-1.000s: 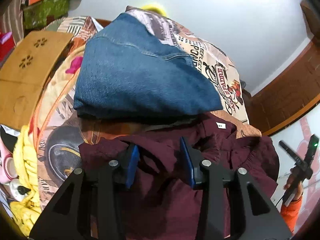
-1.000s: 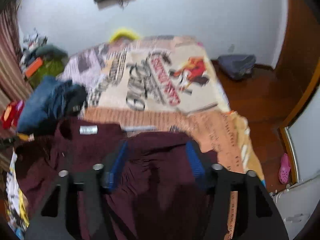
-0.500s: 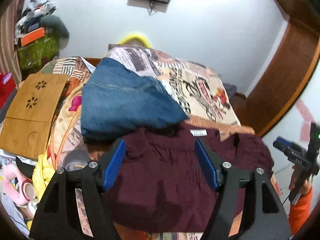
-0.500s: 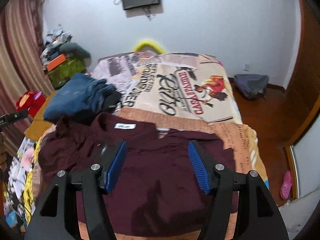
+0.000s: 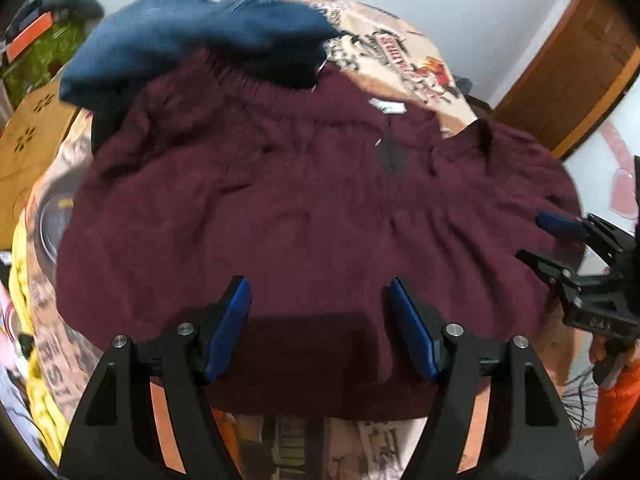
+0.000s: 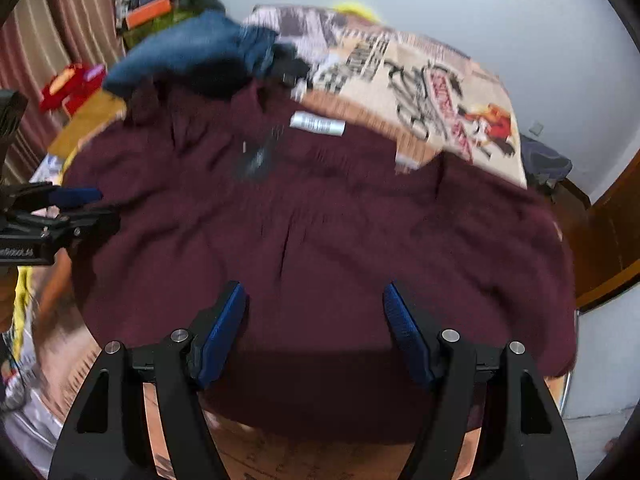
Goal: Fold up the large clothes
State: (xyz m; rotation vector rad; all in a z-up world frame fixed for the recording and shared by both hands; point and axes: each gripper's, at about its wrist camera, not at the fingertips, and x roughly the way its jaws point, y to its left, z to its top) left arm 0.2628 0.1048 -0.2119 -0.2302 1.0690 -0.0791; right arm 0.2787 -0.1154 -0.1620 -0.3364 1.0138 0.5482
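Note:
A large maroon garment lies spread on the bed, its white neck label at the far side; it also shows in the right wrist view. My left gripper is open and empty above the garment's near hem. My right gripper is open and empty above the near hem too. Each gripper shows in the other's view: the right gripper at the garment's right edge, the left gripper at its left edge.
A folded blue denim pile lies on the bed beyond the garment, touching its far edge. The printed bedspread covers the bed. A wooden board and yellow cloth lie at the left. A wooden door stands at the right.
Both grippers have opened wider and dropped closer to the spread garment. The views have tilted down, so the garment now fills them. The right gripper has come close at the garment's right edge.

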